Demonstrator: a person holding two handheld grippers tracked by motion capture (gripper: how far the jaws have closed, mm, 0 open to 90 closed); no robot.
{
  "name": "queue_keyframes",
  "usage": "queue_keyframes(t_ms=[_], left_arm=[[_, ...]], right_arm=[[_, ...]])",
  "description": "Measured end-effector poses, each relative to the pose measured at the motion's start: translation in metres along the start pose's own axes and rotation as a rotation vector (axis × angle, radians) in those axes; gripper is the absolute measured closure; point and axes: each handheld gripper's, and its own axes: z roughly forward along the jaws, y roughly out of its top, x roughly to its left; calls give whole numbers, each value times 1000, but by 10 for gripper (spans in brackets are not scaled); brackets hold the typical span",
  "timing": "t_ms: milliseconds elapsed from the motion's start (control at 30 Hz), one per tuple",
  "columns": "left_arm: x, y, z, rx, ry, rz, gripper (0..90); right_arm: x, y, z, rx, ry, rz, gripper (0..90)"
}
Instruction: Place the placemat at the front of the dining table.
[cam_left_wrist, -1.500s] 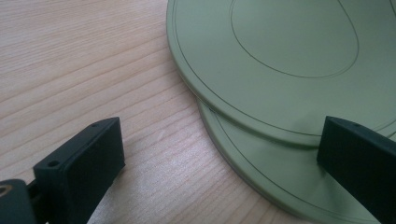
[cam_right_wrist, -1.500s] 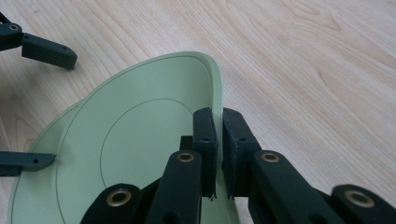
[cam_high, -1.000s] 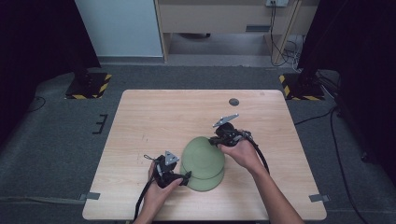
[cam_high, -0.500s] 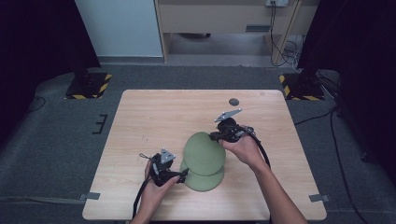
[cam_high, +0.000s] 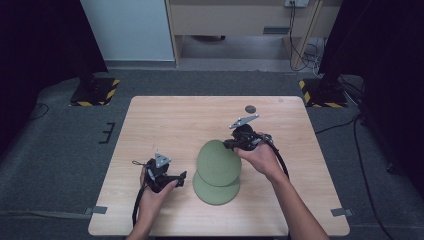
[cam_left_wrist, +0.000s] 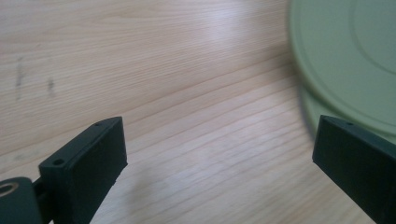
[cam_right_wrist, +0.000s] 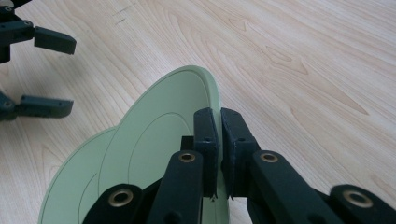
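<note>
One green plate (cam_right_wrist: 154, 140) pinched at rim in R gripper (cam_right_wrist: 219, 140), tilted up

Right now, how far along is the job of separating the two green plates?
Done: the right tongs are shut on the rim of the upper green plate and have it tilted up off the lower green plate, which lies flat on the table. In hand: the lift. Left: the left tongs stand open beside the lower plate, gripping nothing; the upper plate looks not yet fully clear.
</note>
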Motion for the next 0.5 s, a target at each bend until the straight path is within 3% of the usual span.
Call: queue_keyframes(t_ms=[167, 300, 500], left_arm=[[19, -6, 3, 25, 28, -40, 27], [25, -8, 4, 28, 39, -73, 28], [30, -10, 5, 40, 51, -82, 31]], right_arm=[[0, 2, -4, -7, -4, 6, 860], [0, 2, -8, -13, -3, 10, 860], [-1, 3, -11, -25, -3, 19, 860]])
